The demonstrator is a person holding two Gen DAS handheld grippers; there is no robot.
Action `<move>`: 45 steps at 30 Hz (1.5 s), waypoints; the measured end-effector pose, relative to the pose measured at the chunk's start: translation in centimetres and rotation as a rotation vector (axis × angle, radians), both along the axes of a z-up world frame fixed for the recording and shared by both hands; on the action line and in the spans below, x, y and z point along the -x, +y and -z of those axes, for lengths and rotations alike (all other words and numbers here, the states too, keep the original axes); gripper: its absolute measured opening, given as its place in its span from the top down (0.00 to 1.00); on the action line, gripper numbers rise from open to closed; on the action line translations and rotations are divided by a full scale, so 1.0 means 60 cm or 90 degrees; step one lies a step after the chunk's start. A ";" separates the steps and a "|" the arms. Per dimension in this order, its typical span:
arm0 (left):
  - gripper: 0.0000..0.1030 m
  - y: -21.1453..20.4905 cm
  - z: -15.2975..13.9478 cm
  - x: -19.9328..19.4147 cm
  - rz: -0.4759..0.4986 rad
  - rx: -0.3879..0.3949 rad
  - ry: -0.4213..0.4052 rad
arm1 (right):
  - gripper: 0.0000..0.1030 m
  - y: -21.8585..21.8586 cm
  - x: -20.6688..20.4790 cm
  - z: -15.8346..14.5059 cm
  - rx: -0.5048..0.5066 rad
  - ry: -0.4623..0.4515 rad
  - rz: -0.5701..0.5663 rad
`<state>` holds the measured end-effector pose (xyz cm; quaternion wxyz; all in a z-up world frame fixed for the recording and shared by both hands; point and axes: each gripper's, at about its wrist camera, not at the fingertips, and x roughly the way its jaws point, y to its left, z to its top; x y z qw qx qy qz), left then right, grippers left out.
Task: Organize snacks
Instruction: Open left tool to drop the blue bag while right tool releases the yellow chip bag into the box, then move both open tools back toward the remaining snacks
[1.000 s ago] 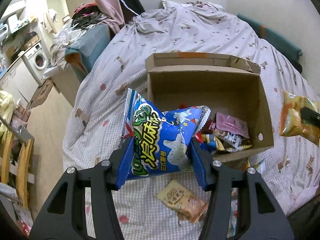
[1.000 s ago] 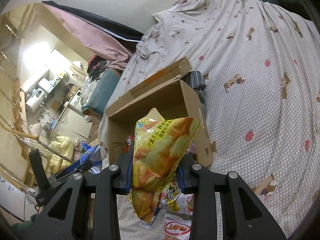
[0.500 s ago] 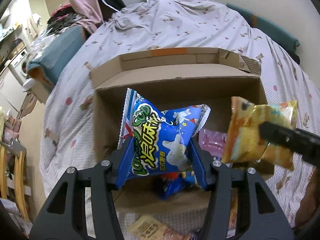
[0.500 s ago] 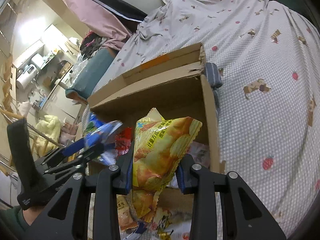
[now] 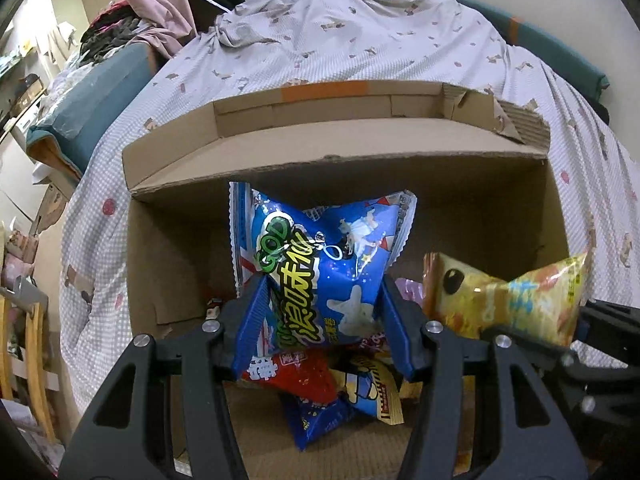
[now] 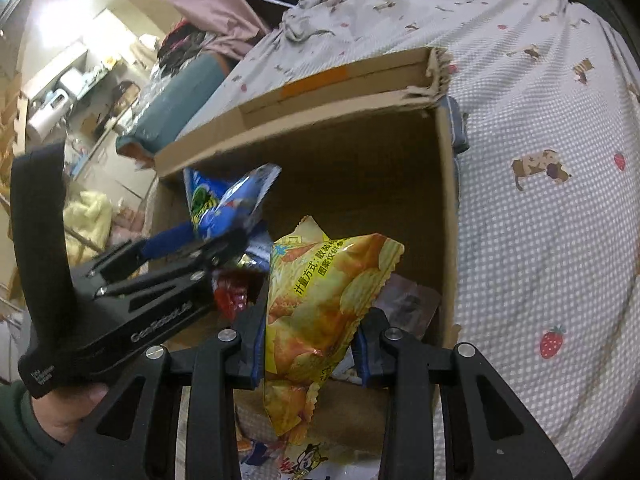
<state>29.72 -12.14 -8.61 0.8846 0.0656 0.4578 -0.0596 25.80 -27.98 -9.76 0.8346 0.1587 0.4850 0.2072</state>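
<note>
My left gripper [image 5: 324,316] is shut on a blue snack bag [image 5: 320,264] and holds it over the open cardboard box [image 5: 320,160]. My right gripper [image 6: 310,332] is shut on a yellow chip bag [image 6: 320,300] and holds it over the box's near right side [image 6: 448,208]. The yellow bag also shows in the left wrist view [image 5: 500,300], and the blue bag in the right wrist view [image 6: 224,200]. Several snack packs lie in the box, among them a red one [image 5: 300,372] and a pink one [image 6: 408,304].
The box sits on a bed with a patterned quilt [image 5: 360,40]. More snack packs lie on the quilt before the box [image 6: 304,456]. A teal cushion [image 5: 88,108] and cluttered furniture stand to the left. A wall is behind the bed.
Both grippers have moved forward with their bags and now hold them over the box's inside, close side by side.
</note>
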 end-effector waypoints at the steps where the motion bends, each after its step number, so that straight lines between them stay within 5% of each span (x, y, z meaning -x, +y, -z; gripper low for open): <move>1: 0.50 0.001 0.001 -0.001 -0.001 0.000 -0.001 | 0.66 0.002 0.000 0.002 0.000 0.003 -0.003; 15: 0.47 0.009 -0.005 0.014 -0.013 0.014 0.000 | 0.66 0.007 0.001 0.004 -0.001 0.014 -0.013; 23: 0.14 0.012 -0.015 0.034 -0.012 0.022 -0.014 | 0.63 0.003 0.003 -0.002 -0.010 0.011 -0.014; 26: 0.14 0.017 -0.022 0.044 -0.017 0.021 -0.018 | 0.56 0.007 0.008 -0.013 0.026 -0.005 -0.018; 29: 0.14 0.028 -0.026 0.054 -0.035 0.017 -0.023 | 0.29 0.004 0.011 -0.024 0.038 -0.023 -0.011; 45: 0.14 0.102 -0.083 0.123 -0.103 0.063 -0.063 | 0.26 -0.057 0.029 -0.067 -0.034 -0.063 0.057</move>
